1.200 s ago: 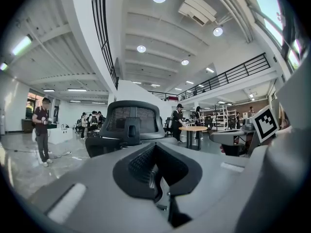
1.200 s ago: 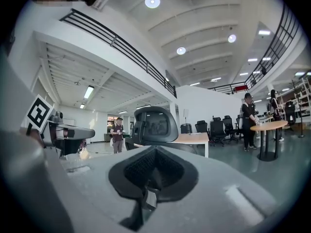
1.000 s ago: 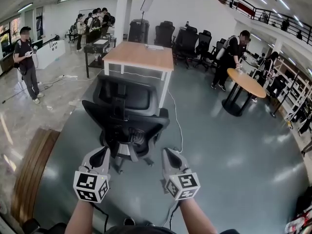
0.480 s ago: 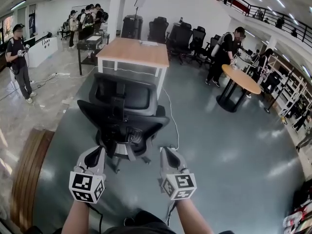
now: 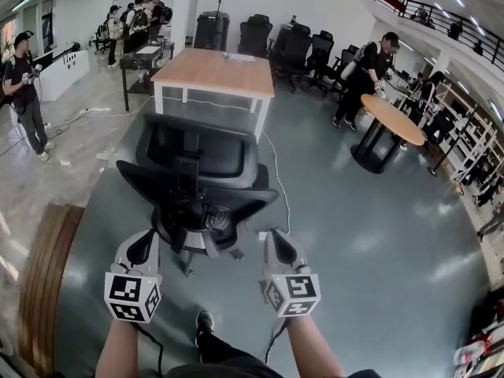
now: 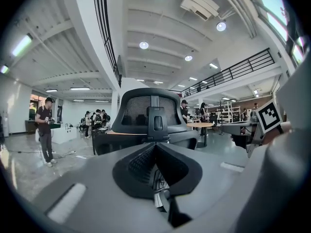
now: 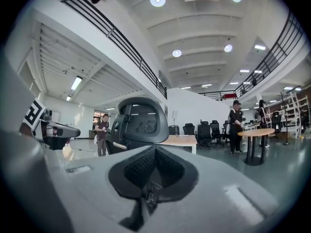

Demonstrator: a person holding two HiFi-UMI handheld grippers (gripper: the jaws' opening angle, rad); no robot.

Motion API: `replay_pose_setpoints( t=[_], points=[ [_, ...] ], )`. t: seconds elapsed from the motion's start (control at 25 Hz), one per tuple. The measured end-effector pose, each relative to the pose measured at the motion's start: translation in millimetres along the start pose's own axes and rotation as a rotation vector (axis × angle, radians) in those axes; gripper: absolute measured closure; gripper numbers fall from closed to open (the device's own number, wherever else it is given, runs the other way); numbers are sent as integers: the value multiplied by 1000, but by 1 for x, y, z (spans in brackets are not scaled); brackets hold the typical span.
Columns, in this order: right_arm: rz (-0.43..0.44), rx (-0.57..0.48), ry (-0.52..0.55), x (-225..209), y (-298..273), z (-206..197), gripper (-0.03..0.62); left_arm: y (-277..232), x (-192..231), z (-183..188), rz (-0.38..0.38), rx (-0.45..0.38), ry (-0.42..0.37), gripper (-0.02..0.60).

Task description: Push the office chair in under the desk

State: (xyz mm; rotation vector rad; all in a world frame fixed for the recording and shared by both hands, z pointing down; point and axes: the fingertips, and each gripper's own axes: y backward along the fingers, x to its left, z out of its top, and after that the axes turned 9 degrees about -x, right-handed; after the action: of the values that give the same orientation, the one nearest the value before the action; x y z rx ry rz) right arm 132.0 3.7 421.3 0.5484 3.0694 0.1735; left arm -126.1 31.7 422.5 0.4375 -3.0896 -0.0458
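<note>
A black mesh-backed office chair (image 5: 197, 176) stands on the grey floor with its back toward me, a little short of the wooden-topped desk (image 5: 216, 71) with white legs. My left gripper (image 5: 142, 244) and right gripper (image 5: 277, 241) are held side by side just behind the chair, both shut and empty, neither touching it. In the left gripper view the chair's back (image 6: 153, 111) fills the middle beyond the closed left gripper (image 6: 155, 143), with the desk top (image 6: 114, 133) behind. The right gripper view shows the chair (image 7: 138, 122) left of centre and the desk (image 7: 179, 140) past my right gripper (image 7: 154, 149).
A round wooden table (image 5: 395, 123) with people beside it stands at the right. Spare black chairs (image 5: 303, 47) line the back wall. A person (image 5: 24, 89) stands at far left. A white cable (image 5: 277, 181) trails from the desk. A wooden floor strip (image 5: 47, 270) curves at lower left.
Both grippers and my viewpoint have come closer to the chair, which looks larger. The left gripper has drifted left in the picture. A shoe has appeared at the bottom edge.
</note>
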Motion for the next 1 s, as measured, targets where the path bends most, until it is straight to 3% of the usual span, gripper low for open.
replay_pose_setpoints(
  t=[0.32,0.6,1.0],
  points=[
    [-2,3,-2,-11,-47,-1,586,-42,15,3,-18,5,-22,563],
    [-23,-15,-26,-24,-70,-18,586,-76,39,-16,7,19,-33,563],
    [-62,-34,-9,-53,-88,-7,586,-108,76,-6,56,-1,-53,563]
  ],
)
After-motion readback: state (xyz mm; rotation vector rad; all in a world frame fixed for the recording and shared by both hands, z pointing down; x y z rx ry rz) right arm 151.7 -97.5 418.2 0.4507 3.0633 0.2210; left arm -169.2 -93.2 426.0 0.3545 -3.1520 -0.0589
